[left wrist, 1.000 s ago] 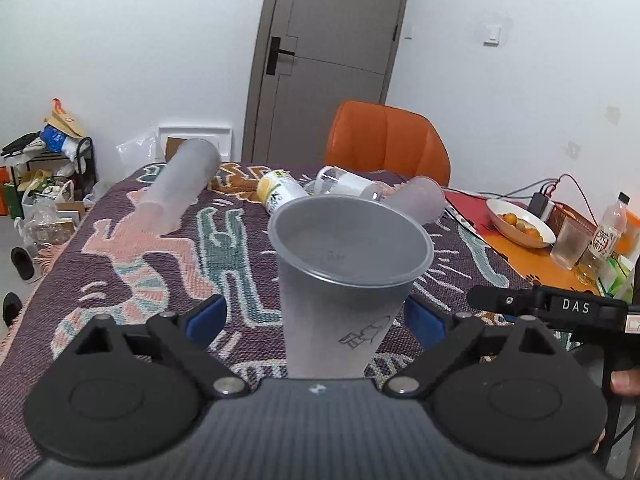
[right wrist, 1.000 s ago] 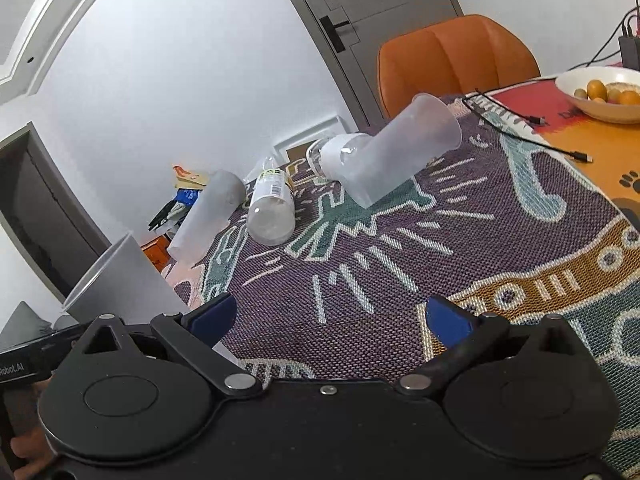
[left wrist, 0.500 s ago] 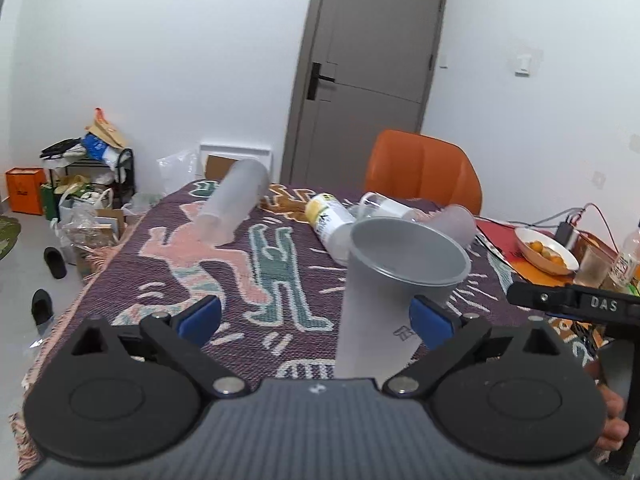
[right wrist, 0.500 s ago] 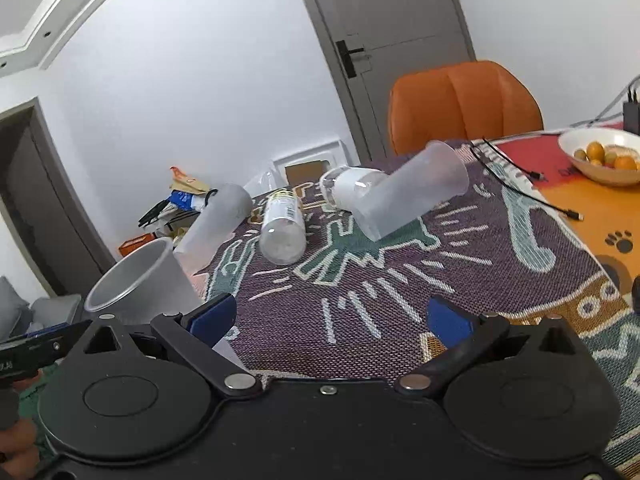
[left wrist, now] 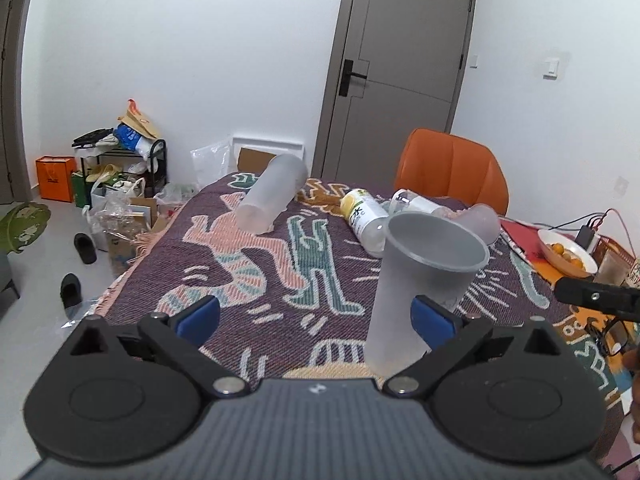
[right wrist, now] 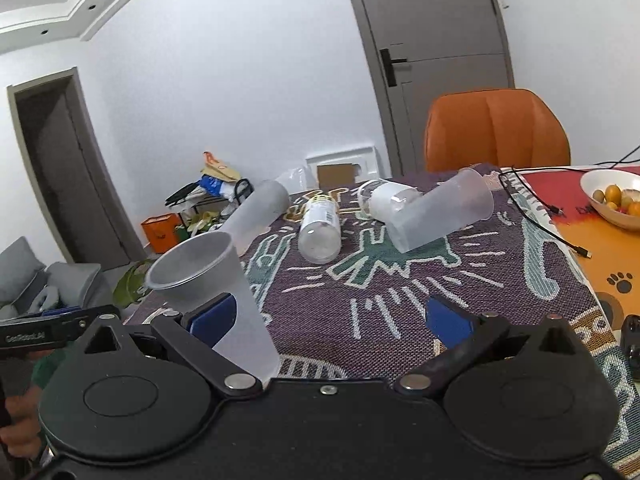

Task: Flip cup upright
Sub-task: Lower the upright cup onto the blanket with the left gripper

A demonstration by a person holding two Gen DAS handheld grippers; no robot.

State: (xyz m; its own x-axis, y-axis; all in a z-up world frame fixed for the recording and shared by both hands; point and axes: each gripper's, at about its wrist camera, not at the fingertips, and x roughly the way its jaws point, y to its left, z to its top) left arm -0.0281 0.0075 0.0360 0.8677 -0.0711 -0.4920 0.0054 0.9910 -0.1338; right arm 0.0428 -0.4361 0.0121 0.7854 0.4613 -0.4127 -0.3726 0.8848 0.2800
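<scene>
Patterned tablecloth [left wrist: 280, 264], upright cup [left wrist: 420, 288] — empty, bottles [right wrist: 320, 228] lying

Cups: three frosted plastic cups. One cup [left wrist: 420, 280] stands upright; a second [left wrist: 270, 196] and a third [right wrist: 440, 216] lie on their sides on the patterned cloth [left wrist: 280, 264].

Bottles: two, both lying down, one with a yellow label [left wrist: 362, 216] and one white [right wrist: 386, 198].

Chairs: one, orange [right wrist: 496, 128].

Fruit bowls: one [right wrist: 616, 200].

Grippers: two, the left gripper [left wrist: 316, 318] and the right gripper [right wrist: 332, 320].
</scene>
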